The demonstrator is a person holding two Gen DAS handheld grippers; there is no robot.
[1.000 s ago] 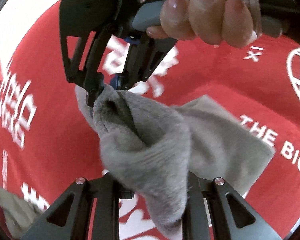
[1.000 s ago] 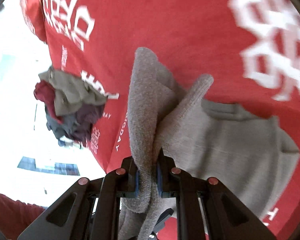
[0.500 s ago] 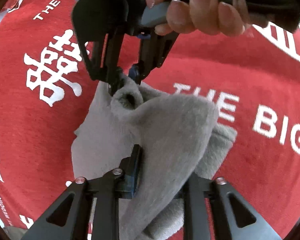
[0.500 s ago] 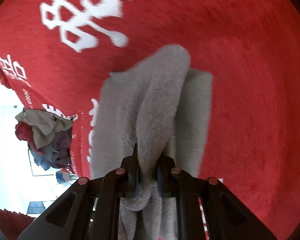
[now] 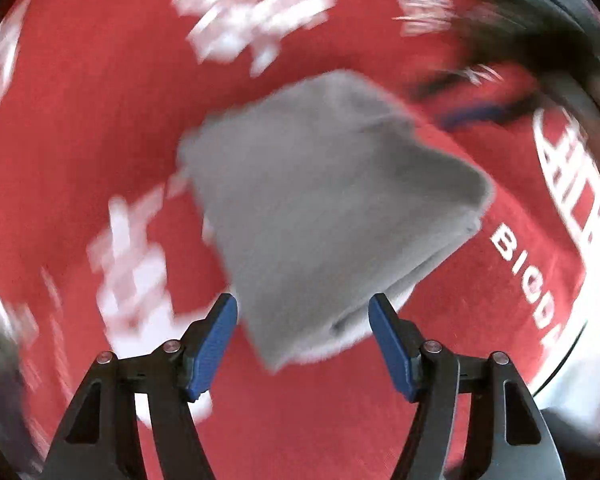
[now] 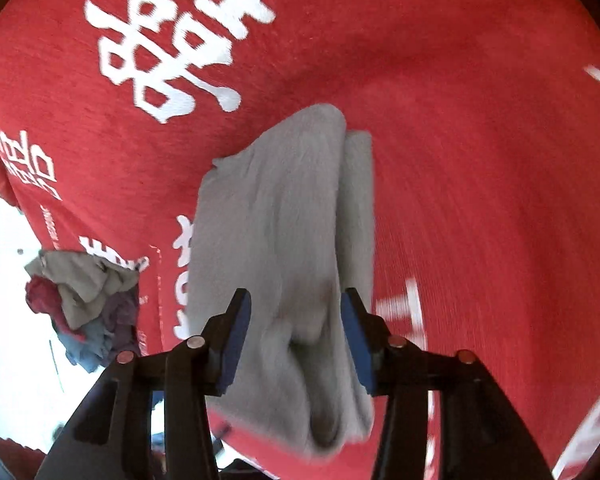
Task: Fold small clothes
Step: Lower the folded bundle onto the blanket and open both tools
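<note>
A small grey knit garment point(image 5: 324, 208) lies folded on a red cloth with white lettering point(image 5: 100, 112). My left gripper point(image 5: 304, 332) is open, its blue pads either side of the garment's near edge, not gripping it. The view is motion-blurred. In the right wrist view the same grey garment point(image 6: 284, 248) lies folded lengthwise on the red cloth point(image 6: 480, 160). My right gripper point(image 6: 296, 336) is open, its blue pads apart on both sides of the garment's near end. The other gripper shows as a dark blur point(image 5: 548, 40) at the top right of the left wrist view.
A heap of crumpled small clothes point(image 6: 84, 304), olive, red, blue and purple, lies at the left edge of the red cloth. A bright white surface point(image 6: 8, 320) lies beyond that edge. A white area point(image 5: 596, 340) borders the cloth on the right in the left wrist view.
Both grippers have opened and let go of the grey garment, which now lies folded on the red cloth. The left gripper has swung away; its view is blurred.
</note>
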